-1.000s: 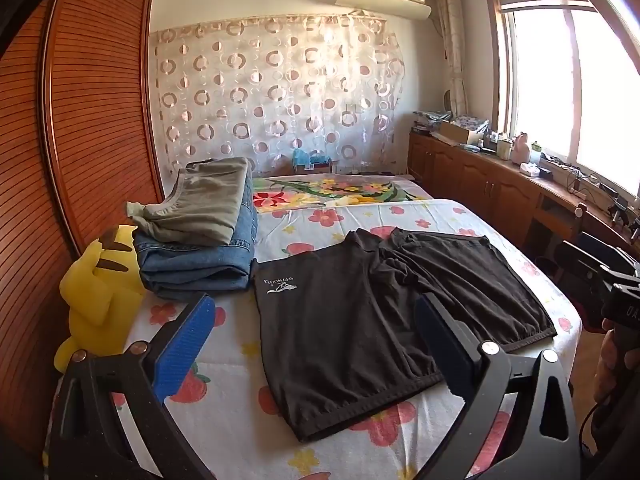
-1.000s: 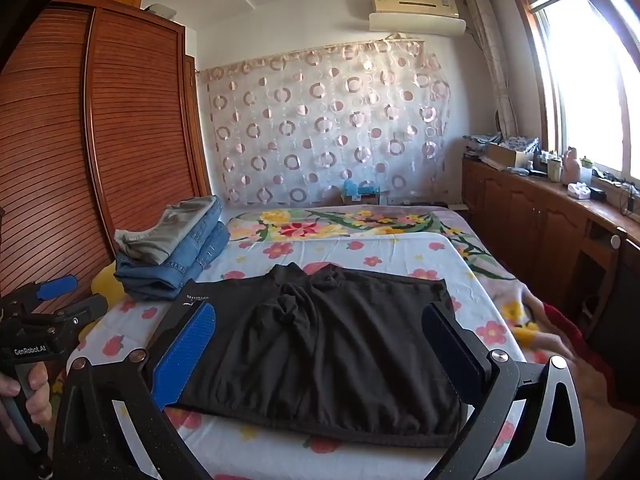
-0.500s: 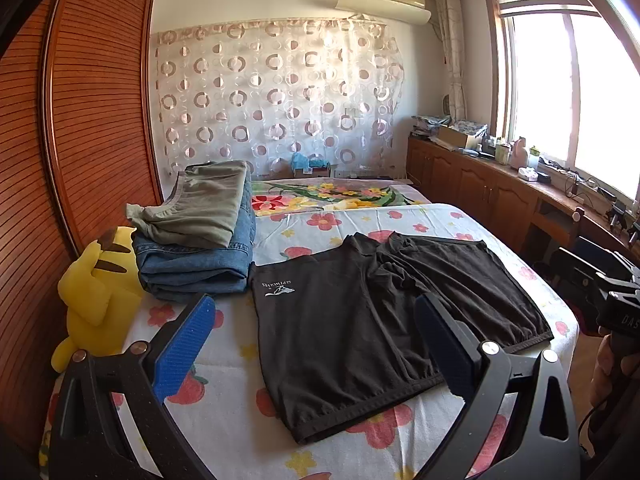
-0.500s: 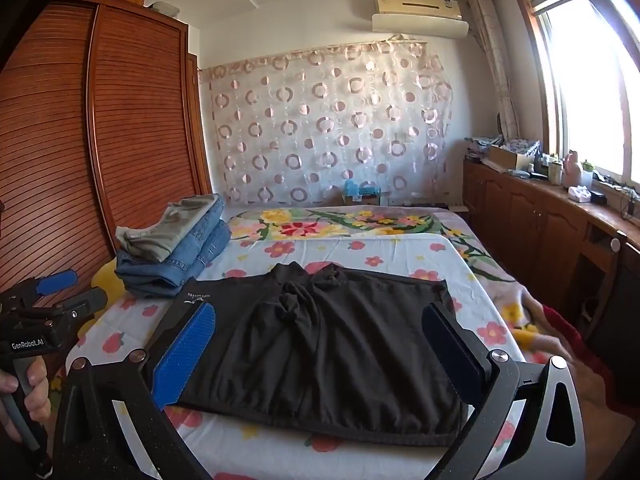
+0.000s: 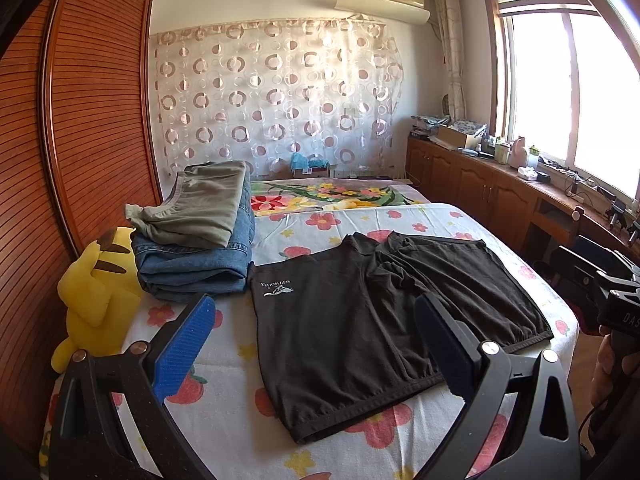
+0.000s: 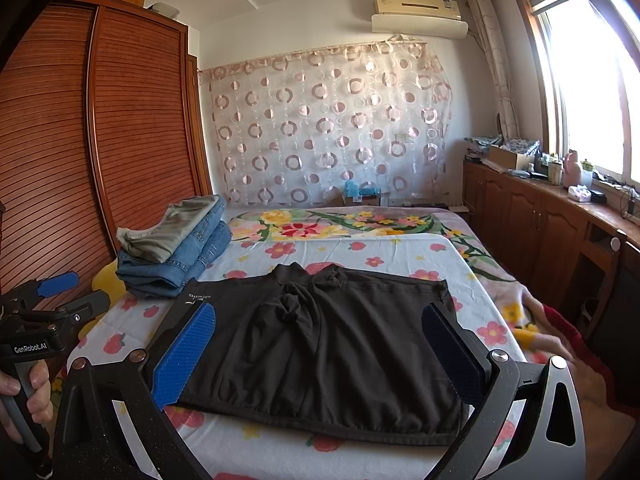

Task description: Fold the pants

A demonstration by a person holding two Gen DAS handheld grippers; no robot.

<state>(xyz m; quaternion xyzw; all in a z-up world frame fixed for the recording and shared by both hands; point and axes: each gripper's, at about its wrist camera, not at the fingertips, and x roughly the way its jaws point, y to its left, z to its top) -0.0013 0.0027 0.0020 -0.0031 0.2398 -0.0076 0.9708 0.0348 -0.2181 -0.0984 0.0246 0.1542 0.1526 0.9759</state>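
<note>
Left hand-held gripper (image 5: 316, 344) and right hand-held gripper (image 6: 320, 352) both released, hovering above black pants (image 5: 372, 320) spread flat on bed (image 5: 224, 424), beside folded stack (image 5: 196, 236). Probably approach step, no fold begun. Next: lower and pinch one leg hem.

Black shorts (image 5: 384, 320) with a small white logo lie on a white sheet (image 5: 240, 412) dotted with red and yellow flowers. Olive trousers (image 5: 200, 208) top blue jeans (image 5: 200, 268). A yellow plush (image 5: 96, 300) has brown-tipped ears. The curtain (image 5: 276, 96) shows pink rings. Blue pads (image 5: 184, 348) line the black gripper.
</note>
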